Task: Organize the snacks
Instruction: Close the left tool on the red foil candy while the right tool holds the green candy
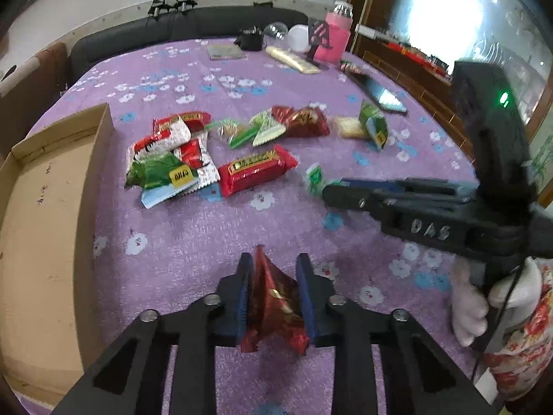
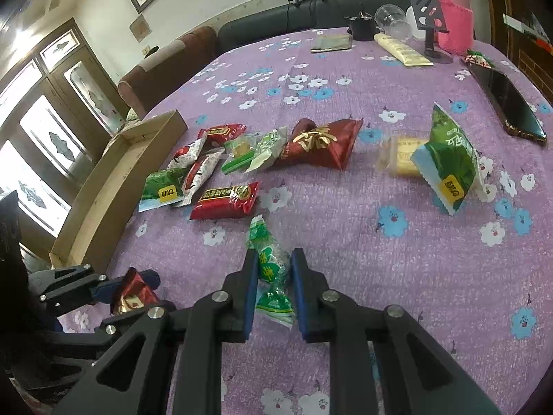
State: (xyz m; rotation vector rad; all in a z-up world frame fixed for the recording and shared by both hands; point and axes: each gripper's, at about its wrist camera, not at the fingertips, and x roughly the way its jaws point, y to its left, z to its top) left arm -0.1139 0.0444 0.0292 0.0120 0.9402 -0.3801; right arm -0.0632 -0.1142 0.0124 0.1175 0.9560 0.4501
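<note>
I have a dark red foil snack packet [image 1: 273, 306] pinched between the blue pads of my left gripper [image 1: 273, 297], jaws closed on its crumpled middle with one pointed corner sticking up past the fingertips. It looks light and soft, the foil glossy and probably slippery, so I judge a hold across the puffed body safer than one on a sealed edge.

My right gripper [image 2: 274, 287] is clamped on a green-and-white snack packet [image 2: 271, 269]; its clear wrapper seems thin and crinkly, and its far end trails toward 12 o'clock onto the purple flowered tabletop [image 2: 345, 242]. I would guess its contents are fragile, so I'd avoid squeezing harder.

From the left wrist, the open cardboard box [image 1: 48, 207] lies at 9 o'clock, well apart from what I hold and, I assume, the destination. At 11 to 12 o'clock a loose heap of snacks waits: a red bar packet [image 1: 257, 169], a green packet with a yellow label [image 1: 162, 173], and a larger dark red pouch [image 1: 300, 121]. Beyond, at 1 o'clock, a phone [image 1: 378, 91] and a pink-sleeved bottle [image 1: 337, 33] sit near the far edge.
</note>
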